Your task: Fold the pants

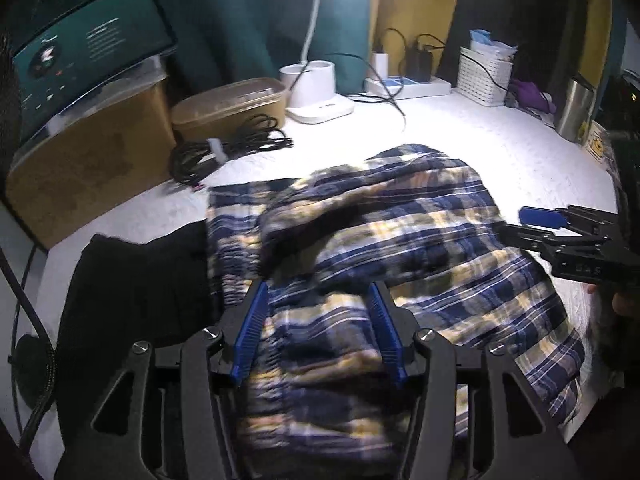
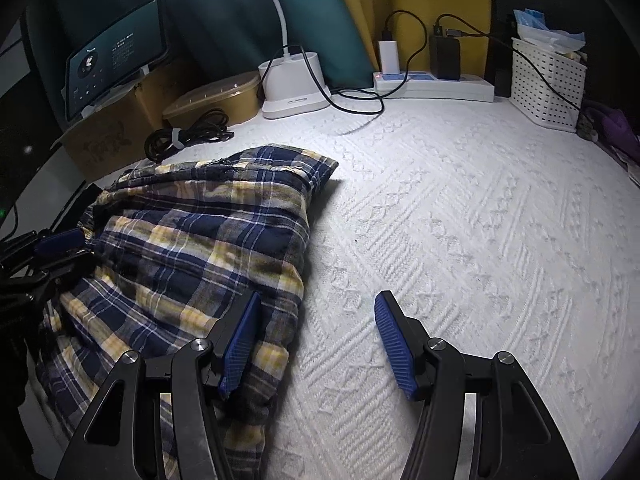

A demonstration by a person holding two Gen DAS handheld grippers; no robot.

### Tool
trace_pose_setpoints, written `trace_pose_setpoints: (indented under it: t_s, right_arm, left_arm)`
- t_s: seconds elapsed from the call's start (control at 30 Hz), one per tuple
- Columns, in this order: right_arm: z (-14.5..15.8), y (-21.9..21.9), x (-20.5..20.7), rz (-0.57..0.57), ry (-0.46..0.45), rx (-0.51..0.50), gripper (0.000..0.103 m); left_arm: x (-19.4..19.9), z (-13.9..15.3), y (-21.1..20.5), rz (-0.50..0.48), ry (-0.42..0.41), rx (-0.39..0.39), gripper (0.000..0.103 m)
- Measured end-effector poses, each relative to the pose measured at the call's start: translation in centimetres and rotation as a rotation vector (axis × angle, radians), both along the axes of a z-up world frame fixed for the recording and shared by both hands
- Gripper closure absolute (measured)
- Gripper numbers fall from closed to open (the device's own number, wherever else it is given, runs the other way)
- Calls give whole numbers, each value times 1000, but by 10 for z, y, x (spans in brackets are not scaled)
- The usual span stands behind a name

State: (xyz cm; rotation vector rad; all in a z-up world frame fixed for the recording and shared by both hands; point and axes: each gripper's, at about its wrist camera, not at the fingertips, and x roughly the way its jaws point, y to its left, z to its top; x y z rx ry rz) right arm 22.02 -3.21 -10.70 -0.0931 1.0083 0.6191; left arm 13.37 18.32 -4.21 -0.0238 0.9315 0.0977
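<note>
On the white textured cloth (image 2: 460, 240), the plaid pants (image 2: 192, 248) lie bunched and roughly doubled over, so the fold looks partly done and needs tidying. The left gripper (image 1: 318, 300) and right gripper (image 2: 318, 312) both gape wide, holding nothing.

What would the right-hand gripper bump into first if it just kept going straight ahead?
Probably nothing soon: the right gripper is open, with bare white table cover ahead. The plaid pants lie off to its left. Far ahead sits the power strip, though depth is unclear.
</note>
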Motion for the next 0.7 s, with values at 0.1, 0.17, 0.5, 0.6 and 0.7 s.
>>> trace_pose_setpoints:
  t_s: [0.1,0.17,0.5,0.6,0.7]
  right_arm:
    - [3,-3,-6,0,-7,2,42]
    - [5,-5,-10,0,-9,4,42]
    - [12,-5,-38,30,-16,4,42]
    - [11,-4,-46,44,-14,-7,42]
    - [8,-6,-54,49,-12,-19,42]
  left_arm:
    - [-7,2,2,4,-9,-17,51]
    - [-12,3,0,-1,-15,-28,51]
    - [-25,-4,-10,-21,4,-26,51]
    - [-28,-12,-8,-12,21,-15,51]
    - [-35,-16,-6,-5,15,-19,50]
